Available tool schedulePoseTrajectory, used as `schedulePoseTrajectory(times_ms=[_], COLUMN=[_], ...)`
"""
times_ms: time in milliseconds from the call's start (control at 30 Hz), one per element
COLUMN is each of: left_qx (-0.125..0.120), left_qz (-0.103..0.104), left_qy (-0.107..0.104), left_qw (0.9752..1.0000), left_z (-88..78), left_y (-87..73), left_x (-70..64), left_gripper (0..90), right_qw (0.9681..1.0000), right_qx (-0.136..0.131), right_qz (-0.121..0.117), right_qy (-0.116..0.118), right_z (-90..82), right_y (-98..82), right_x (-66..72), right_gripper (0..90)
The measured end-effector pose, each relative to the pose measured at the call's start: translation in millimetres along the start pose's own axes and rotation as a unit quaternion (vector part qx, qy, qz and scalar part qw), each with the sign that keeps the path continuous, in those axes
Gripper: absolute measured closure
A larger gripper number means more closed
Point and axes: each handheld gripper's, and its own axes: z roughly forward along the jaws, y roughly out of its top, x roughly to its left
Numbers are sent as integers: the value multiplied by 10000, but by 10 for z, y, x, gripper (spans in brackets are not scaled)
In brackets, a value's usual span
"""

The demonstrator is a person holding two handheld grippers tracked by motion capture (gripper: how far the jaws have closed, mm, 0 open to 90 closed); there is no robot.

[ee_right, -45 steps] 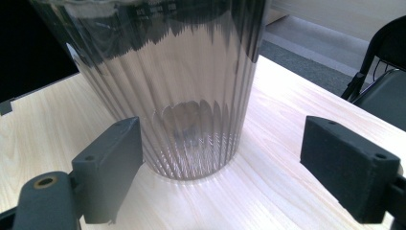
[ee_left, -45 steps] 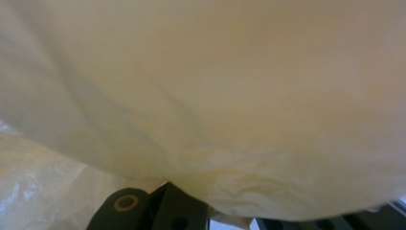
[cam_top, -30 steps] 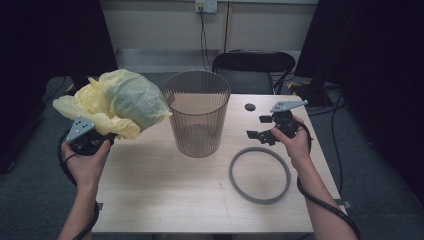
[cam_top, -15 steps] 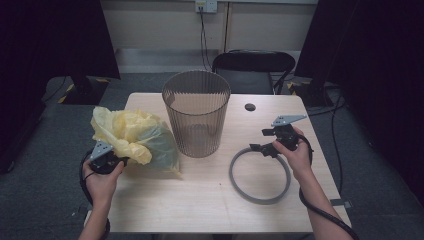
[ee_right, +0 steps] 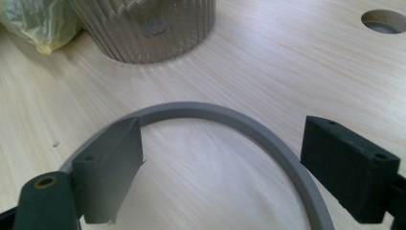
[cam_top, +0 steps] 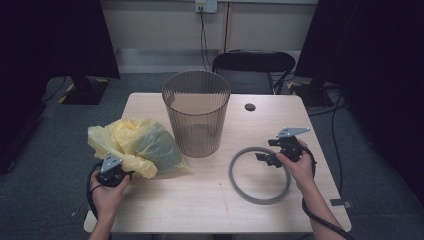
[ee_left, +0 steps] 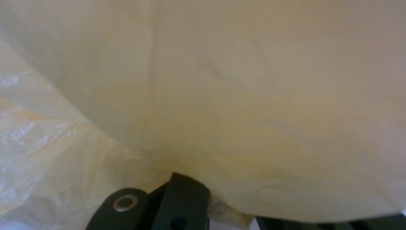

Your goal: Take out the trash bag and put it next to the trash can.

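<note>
So the left gripper (cam_top: 116,169) is clamped tight on a crumpled yellow plastic bag (cam_top: 134,146), which sits bunched up on the left part of the light wooden table (cam_top: 200,200), right next to the ribbed grey wastebasket (cam_top: 196,113) standing upright in the middle. In the left gripper view the yellow plastic (ee_left: 230,96) is pretty much pressed up against the lens, with the black jaws poking out underneath it. Over on the right, the right gripper (cam_top: 267,159) has its jaws spread wide and isn't gripping anything, sitting low over the top right arc of a grey ring (cam_top: 235,181) that lies flat on the table. The right gripper view shows the ring's curve (ee_right: 230,112) running between the two open jaws, with the wastebasket's base (ee_right: 148,28) and a round cable hole (ee_right: 383,21) farther off.
</note>
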Motion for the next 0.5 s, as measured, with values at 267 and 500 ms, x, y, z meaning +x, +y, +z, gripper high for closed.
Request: schedulePoseTrajectory(times_ms=[267, 500], left_qx=[155, 265], left_qz=[15, -46], left_qy=[8, 279], left_qw=[9999, 9992], left_z=[-8, 52], left_y=[-94, -59], left_x=[-54, -5], left_gripper=[862, 864], right_qw=[9997, 9986], right_qx=[128, 235], right_qz=[36, 60], right_qy=[-227, -462], right_z=[-7, -34], right_y=[-205, -363], right_x=[-48, -112], right_gripper=[139, 139])
